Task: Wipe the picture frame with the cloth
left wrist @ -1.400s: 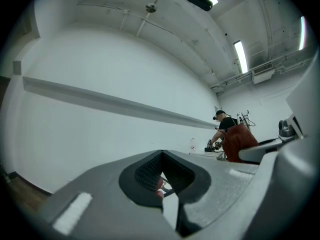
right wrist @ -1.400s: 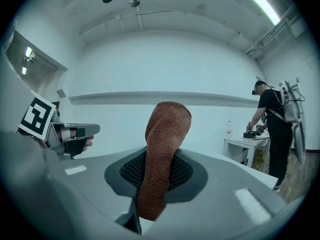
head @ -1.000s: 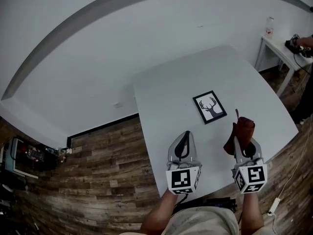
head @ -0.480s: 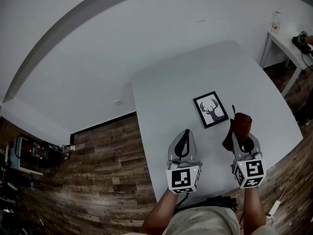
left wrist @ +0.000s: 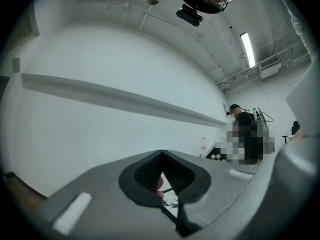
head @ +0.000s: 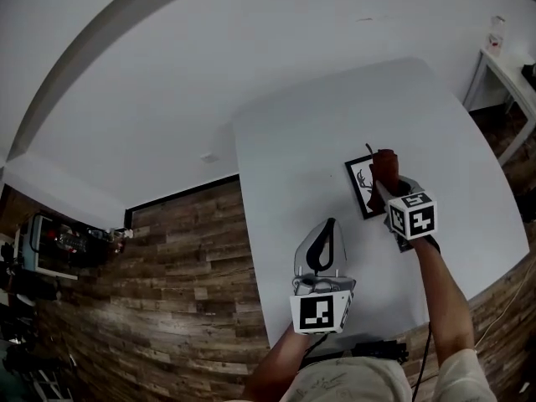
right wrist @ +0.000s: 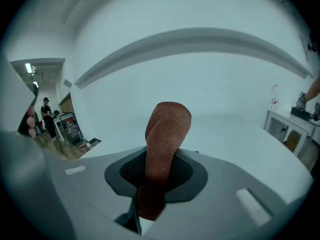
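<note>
1. The left gripper (head: 328, 226) is nearest to us, low over the near part of the white table (head: 289, 145). Its jaws are pressed together at the tips with nothing between them. In the left gripper view (left wrist: 161, 154), only the gap behind the tips is open.

2. The right gripper (head: 382, 182) reaches further out, and its jaws are clamped on the brown cloth (head: 383, 162). In the right gripper view, the cloth (right wrist: 167, 131) rises from between the jaws as a folded roll.

3. The cloth is over the right-hand part of the picture frame (head: 361, 188), which lies flat on the table with its deer print facing up. We cannot confirm from the head view that cloth and frame are touching.

4. Handling, as we judge it:
   - The cloth is soft and light. It will flatten under pressure, so grip it low near the fold.
   - The frame looks thin, rigid and light, with a glazed face that may be fragile. It will likely slide on the smooth tabletop.
   - Steady the frame at its left or near edge with the left gripper, and keep wiping pressure light.

5. Beyond the table, a side table (head: 502, 69) carries a bottle (head: 497, 33).
</note>
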`<move>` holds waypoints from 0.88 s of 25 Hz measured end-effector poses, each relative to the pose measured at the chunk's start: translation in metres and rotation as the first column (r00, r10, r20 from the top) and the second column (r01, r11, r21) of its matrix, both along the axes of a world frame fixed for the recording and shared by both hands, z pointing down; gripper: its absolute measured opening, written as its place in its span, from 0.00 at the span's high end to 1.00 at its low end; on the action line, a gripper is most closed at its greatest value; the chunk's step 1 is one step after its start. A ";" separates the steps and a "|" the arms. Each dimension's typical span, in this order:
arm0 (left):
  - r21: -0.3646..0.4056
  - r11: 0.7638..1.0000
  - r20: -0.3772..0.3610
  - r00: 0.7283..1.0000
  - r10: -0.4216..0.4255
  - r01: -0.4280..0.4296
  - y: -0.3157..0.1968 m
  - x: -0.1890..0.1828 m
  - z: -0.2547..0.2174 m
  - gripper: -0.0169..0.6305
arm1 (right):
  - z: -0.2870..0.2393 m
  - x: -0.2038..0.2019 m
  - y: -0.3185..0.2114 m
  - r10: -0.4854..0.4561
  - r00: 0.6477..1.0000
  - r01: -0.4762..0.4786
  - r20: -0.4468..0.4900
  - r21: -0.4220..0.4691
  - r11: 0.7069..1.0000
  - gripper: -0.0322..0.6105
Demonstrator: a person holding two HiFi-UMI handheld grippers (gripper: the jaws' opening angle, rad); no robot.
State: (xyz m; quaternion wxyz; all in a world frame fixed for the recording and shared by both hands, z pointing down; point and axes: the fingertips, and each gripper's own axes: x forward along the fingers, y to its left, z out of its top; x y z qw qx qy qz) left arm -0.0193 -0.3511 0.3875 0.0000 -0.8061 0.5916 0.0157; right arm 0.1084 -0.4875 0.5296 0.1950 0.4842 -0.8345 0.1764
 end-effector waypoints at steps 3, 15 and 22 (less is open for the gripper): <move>-0.005 1.000 -0.012 1.000 -0.007 0.007 0.000 -0.006 0.005 0.97 | 0.040 -0.019 -0.029 -0.051 0.998 0.048 -0.021 -0.138 0.989 0.79; -0.071 0.997 -0.010 0.999 -0.041 0.040 -0.010 -0.026 0.036 0.97 | 0.114 -0.073 -0.079 -0.218 0.964 0.157 -0.153 -0.338 0.928 0.79; -0.088 0.995 -0.012 0.999 -0.042 0.041 -0.011 -0.023 0.045 0.97 | 0.132 -0.066 -0.085 -0.219 0.958 0.139 -0.186 -0.369 0.919 0.79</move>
